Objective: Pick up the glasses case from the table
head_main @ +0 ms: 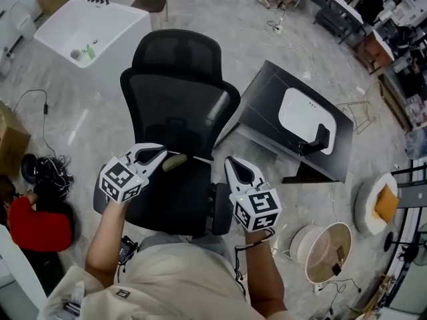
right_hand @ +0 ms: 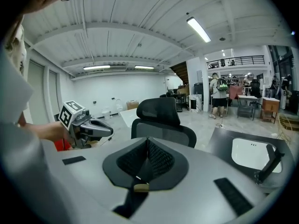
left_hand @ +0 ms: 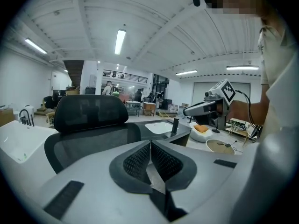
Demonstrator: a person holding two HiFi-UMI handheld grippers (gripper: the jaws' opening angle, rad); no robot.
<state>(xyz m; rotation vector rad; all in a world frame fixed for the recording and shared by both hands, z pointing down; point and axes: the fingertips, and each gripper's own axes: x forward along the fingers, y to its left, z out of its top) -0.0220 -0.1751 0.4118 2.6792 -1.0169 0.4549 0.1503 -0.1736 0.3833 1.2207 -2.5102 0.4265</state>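
At the far left of the head view a white sink unit (head_main: 87, 29) stands on the grey floor (head_main: 100, 122). Nearer the person, the left gripper (head_main: 160, 154) is held over the seat of a black office chair (head_main: 180, 99). Its own view shows the two ribbed pads pressed flat together with nothing between them. The right gripper (head_main: 233, 164) is held just beside it, over the seat's right edge. Its jaws are likewise closed on each other and hold nothing. Both grippers point toward the chair's backrest.

Right of the chair, well apart from both grippers, stands a black bench (head_main: 267, 112). It carries a white basin (head_main: 303, 115) and a black upright piece (head_main: 319, 140) at the basin's near edge. No view shows a glasses case clearly enough to say where it lies. Further right, a round tan-lined container (head_main: 330, 249) sits on the floor.
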